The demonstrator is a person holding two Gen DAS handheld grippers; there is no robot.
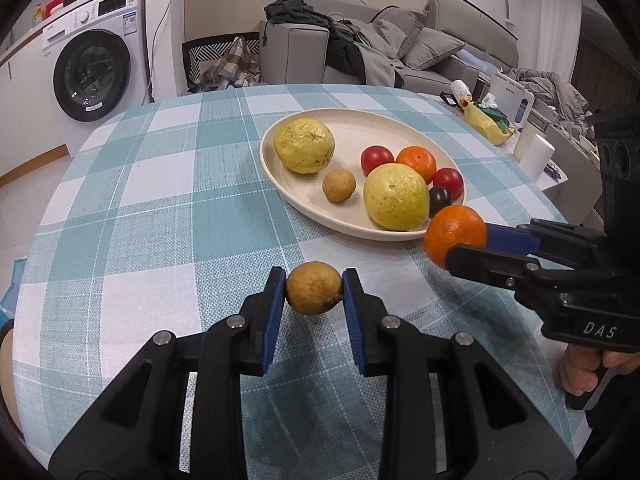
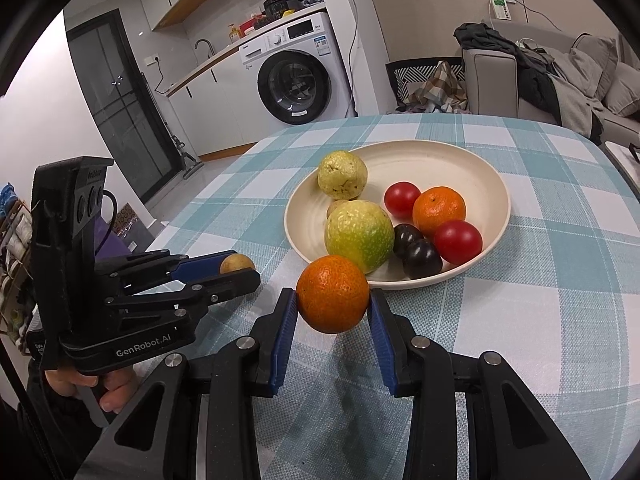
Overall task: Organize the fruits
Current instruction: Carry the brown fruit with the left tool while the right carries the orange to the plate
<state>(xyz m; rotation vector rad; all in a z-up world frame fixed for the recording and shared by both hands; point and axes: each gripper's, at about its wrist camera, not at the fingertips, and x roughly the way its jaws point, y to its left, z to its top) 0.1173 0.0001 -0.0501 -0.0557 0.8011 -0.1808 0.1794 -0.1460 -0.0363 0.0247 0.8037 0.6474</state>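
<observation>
Fruit is sitting in both grippers above the round table (image 1: 132, 216) with its teal-and-white checked cloth. The left gripper (image 1: 314, 292) is pinching a small tan-brown round fruit (image 1: 314, 288) between its blue-padded fingers, holding it over the cloth near the table's near edge, well short of the plate. The right gripper (image 2: 333, 304) is clamping a bright orange mandarin (image 2: 333, 294) between its own blue pads (image 2: 286, 320), and the mandarin is hanging just beside the near rim of the cream oval plate (image 1: 360, 120) (whether it is touching the rim, I cannot tell).

On the plate, a large bumpy yellow guava (image 1: 304, 145) is lying toward the far left, and a second yellow-green guava (image 1: 396, 196) is lying at the near side. A small tan round fruit (image 1: 339, 185) is resting between them. A second orange mandarin (image 1: 416, 162) is sitting among two red cherry tomatoes (image 1: 377, 159), with two dark purple plums (image 2: 416, 250) touching each other at the near right of the plate.

A white front-loading washing machine (image 2: 296, 76) is standing beyond the table's far edge, and a grey sofa (image 1: 432, 48) piled with clothes is filling the far right.
</observation>
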